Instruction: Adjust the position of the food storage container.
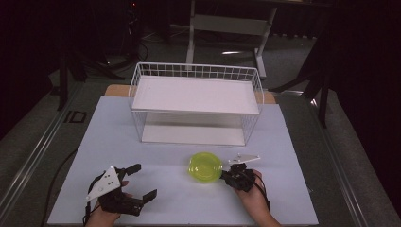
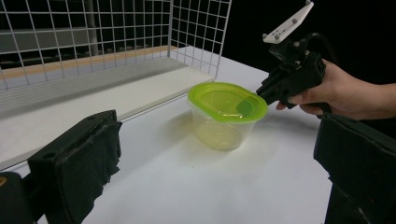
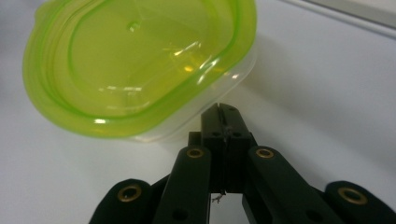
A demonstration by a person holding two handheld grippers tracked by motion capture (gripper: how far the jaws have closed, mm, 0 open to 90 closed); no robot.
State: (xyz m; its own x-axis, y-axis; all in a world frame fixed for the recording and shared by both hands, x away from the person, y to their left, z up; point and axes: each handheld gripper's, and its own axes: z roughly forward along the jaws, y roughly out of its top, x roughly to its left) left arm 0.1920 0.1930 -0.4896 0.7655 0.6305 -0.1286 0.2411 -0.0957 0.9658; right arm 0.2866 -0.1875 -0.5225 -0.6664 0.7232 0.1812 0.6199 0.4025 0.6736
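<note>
One lidded container [image 1: 205, 166], one wire basket [image 1: 196, 102], two hand-held grippers

Translucent plastic container [image 2: 224, 126] near the middle of the tabletop's front half: clear, slightly frosted walls, capped with a glossy lime-green plastic lid [image 3: 140, 60], smooth and catching bright highlights. Matt white tabletop [image 1: 156, 189], smooth, paper-like or laminate in look, with a strip of pale wood showing along its far edge. White coated-metal wire basket [image 1: 196, 71] toward the far edge, thin grid walls, with flat matt white shelf boards inside. Matt black plastic on the right gripper [image 3: 224, 122], with brass-coloured rivets at the joints. Black, rough, cloth-like pads on the left gripper [image 2: 219, 186]. Flat light-grey plates atop both, dull finish.
</note>
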